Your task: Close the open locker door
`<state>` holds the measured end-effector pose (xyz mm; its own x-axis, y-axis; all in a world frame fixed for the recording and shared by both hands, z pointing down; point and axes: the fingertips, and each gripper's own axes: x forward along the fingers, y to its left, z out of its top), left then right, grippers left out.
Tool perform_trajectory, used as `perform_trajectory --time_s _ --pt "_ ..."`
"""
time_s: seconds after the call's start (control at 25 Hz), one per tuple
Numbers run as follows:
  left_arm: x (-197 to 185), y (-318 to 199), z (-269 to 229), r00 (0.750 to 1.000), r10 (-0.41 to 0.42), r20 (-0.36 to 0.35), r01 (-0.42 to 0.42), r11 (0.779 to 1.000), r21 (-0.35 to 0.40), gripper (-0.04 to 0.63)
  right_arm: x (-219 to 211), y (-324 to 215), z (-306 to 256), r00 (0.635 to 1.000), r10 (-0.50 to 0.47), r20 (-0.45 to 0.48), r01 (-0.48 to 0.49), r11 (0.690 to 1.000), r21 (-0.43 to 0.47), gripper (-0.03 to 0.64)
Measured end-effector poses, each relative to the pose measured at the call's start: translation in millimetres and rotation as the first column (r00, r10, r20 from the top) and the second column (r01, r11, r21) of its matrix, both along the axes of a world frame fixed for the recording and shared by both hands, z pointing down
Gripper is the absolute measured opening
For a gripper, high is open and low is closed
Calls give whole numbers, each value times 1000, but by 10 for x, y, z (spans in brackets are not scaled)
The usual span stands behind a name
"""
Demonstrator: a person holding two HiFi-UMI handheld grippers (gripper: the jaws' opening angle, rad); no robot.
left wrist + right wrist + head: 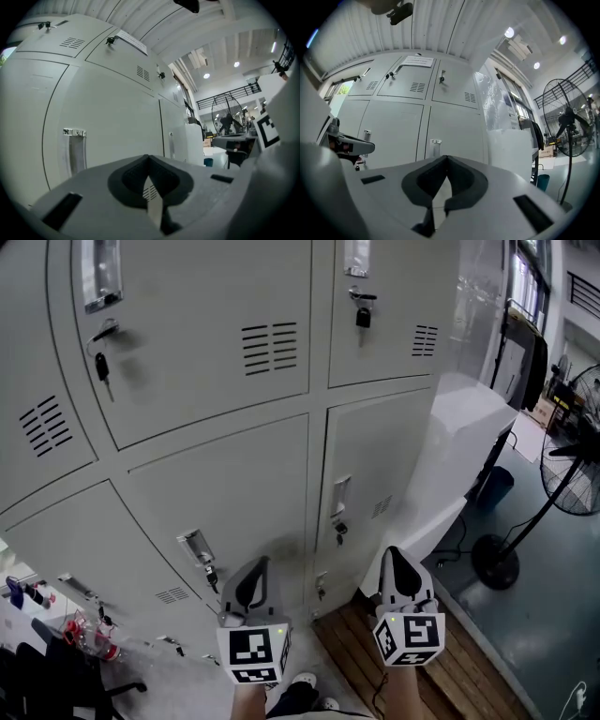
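Closest to the head camera are the marker cubes on the two tools. The left tool (258, 566) and right tool (394, 557) are both held out level toward the lower lockers (216, 484), side by side but apart, touching nothing. Funny thing: no locker door (375, 465) in this view hangs open, every one looks flush with its frame, so the job looks done (or the open one is out of shot). Keys dangle from the handles (199, 549), and a padlock (363, 315) hangs up top. A white wrapped block (469, 427) crowds the right end of the lockers, with a standing fan (572, 465) further off.

Left gripper view: the left tool (149, 161) has its tips pressed together on nothing, pointing along the door fronts, with a handle (75, 150) off to its left.

Right gripper view: the right tool (444, 161) is also pinched together and empty, aimed at a handle (436, 146) but well short of it. The same fan (565, 117) stands to the right, out of the way.
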<state>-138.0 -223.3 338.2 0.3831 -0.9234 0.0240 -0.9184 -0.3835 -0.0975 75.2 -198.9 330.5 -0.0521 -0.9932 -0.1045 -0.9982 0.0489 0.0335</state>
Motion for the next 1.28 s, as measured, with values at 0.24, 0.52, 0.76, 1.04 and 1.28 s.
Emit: perform_trajectory --time_s 0.24,0.52,0.76,1.04,1.28 --pt "26 25 -40 1000 6 3 -6 1000 8 -2 11 46 -42 1000 8 -8 -8 1000 -2 18" --pt "58 44 -84 1000 14 2 -14 1000 16 -3 -1 74 -80 1000 1 -8 -1 1000 0 18" --pt "50 46 -81 1000 14 9 -14 1000 17 -2 -11 74 -84 1000 -1 -18 1 1000 -2 18" --pt "28 41 -63 1000 12 14 -12 1000 17 -2 -6 69 -74 1000 8 -14 -8 1000 -2 18" --pt "11 27 -35 1000 9 6 -9 1000 8 -2 10 46 -55 1000 14 -8 -14 1000 -4 18"
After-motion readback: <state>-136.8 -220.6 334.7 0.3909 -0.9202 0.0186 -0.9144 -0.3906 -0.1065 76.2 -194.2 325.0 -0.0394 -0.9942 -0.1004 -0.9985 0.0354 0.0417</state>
